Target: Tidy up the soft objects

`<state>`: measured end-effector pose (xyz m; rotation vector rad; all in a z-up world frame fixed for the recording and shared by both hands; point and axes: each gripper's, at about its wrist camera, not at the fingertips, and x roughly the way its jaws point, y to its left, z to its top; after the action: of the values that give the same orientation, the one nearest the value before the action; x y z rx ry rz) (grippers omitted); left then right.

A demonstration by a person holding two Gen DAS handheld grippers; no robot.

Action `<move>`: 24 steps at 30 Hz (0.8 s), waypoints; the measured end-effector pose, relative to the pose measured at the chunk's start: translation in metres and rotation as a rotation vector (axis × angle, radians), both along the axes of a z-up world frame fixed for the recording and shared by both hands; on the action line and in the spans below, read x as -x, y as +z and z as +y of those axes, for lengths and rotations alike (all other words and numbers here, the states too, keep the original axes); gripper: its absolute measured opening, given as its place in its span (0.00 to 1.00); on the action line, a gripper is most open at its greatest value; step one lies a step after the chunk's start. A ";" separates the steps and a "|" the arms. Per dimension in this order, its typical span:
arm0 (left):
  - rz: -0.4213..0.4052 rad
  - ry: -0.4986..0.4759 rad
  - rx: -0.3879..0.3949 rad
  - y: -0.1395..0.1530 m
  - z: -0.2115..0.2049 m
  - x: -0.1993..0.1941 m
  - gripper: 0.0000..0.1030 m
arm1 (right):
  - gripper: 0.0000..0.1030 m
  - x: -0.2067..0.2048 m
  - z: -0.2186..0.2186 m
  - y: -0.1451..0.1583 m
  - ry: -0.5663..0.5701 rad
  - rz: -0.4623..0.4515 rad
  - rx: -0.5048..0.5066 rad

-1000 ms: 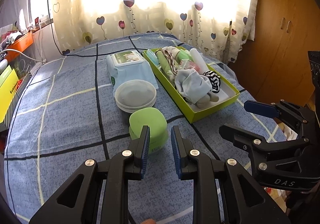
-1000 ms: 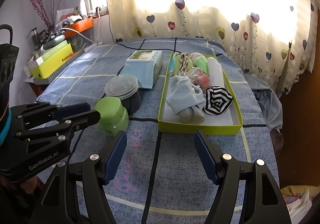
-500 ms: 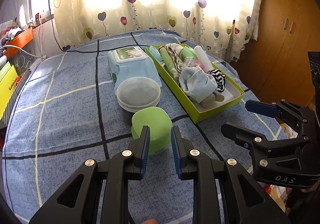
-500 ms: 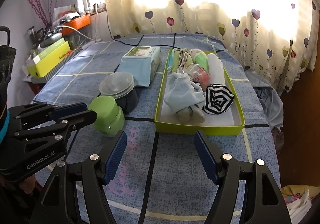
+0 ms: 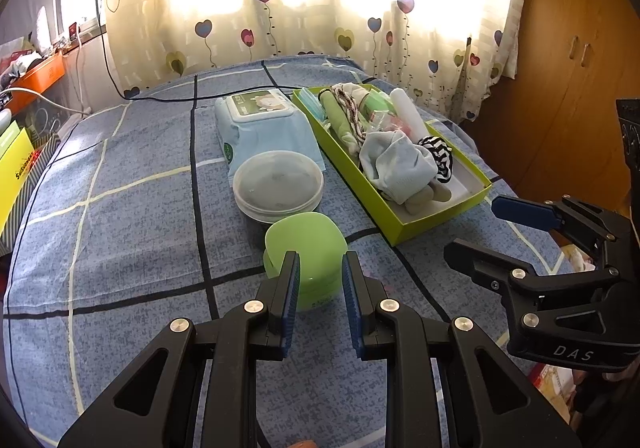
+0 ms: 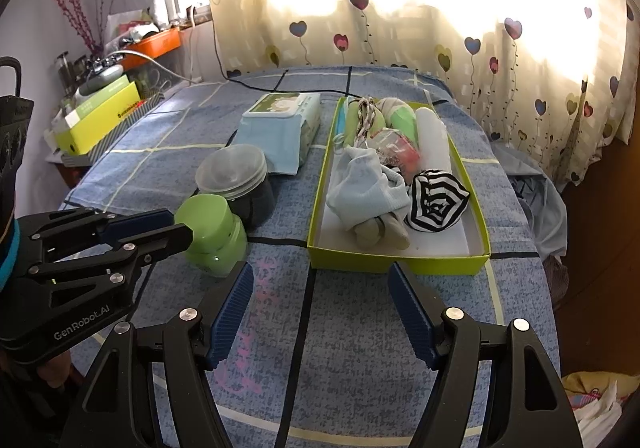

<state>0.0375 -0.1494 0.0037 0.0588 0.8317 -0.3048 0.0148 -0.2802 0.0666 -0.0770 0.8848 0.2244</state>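
Currently the left gripper (image 5: 319,268) sits narrow behind the green jar (image 5: 306,244), the right gripper (image 6: 320,280) wide before the tray (image 6: 400,264) holding the soft things. Risk — narrow jaws bump the jar, likely skidding it on the bedspread (image 5: 132,232). Only the right view shows the jar's body — and the striped ball (image 6: 438,200) whole.

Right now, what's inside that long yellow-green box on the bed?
The yellow-green box holds soft things: a pale blue cloth over a beige plush, a black-and-white striped bundle, a white roll and green rolls. Whatever lies beneath them is covered.
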 end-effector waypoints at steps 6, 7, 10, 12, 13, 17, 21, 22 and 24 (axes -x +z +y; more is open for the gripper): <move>0.007 -0.003 -0.003 -0.001 0.000 -0.002 0.22 | 0.68 -0.001 0.000 -0.001 0.000 0.001 0.000; 0.008 -0.003 -0.002 -0.002 0.000 -0.002 0.22 | 0.68 -0.001 0.000 0.000 0.000 0.001 0.000; 0.010 -0.003 -0.002 -0.002 0.000 -0.003 0.22 | 0.68 -0.002 0.000 0.000 -0.002 0.002 0.000; 0.009 -0.003 -0.002 -0.003 0.000 -0.004 0.22 | 0.68 -0.002 0.000 -0.001 -0.001 0.003 0.000; 0.009 -0.004 -0.002 -0.003 0.000 -0.004 0.22 | 0.68 -0.002 -0.001 -0.001 -0.002 0.003 0.000; 0.011 -0.007 0.000 -0.003 0.000 -0.004 0.22 | 0.68 -0.002 -0.001 -0.001 -0.003 0.004 0.001; 0.010 -0.009 0.004 -0.002 0.000 -0.003 0.22 | 0.68 -0.004 -0.001 -0.002 -0.003 0.001 0.001; 0.008 -0.009 0.005 -0.002 0.001 -0.003 0.22 | 0.68 -0.004 -0.001 -0.002 -0.003 0.002 0.001; 0.006 -0.009 0.005 -0.002 0.001 -0.002 0.22 | 0.68 -0.005 -0.002 -0.003 -0.003 0.002 0.001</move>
<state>0.0400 -0.1487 0.0018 0.0567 0.8373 -0.3154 0.0195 -0.2818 0.0636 -0.0760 0.8871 0.2214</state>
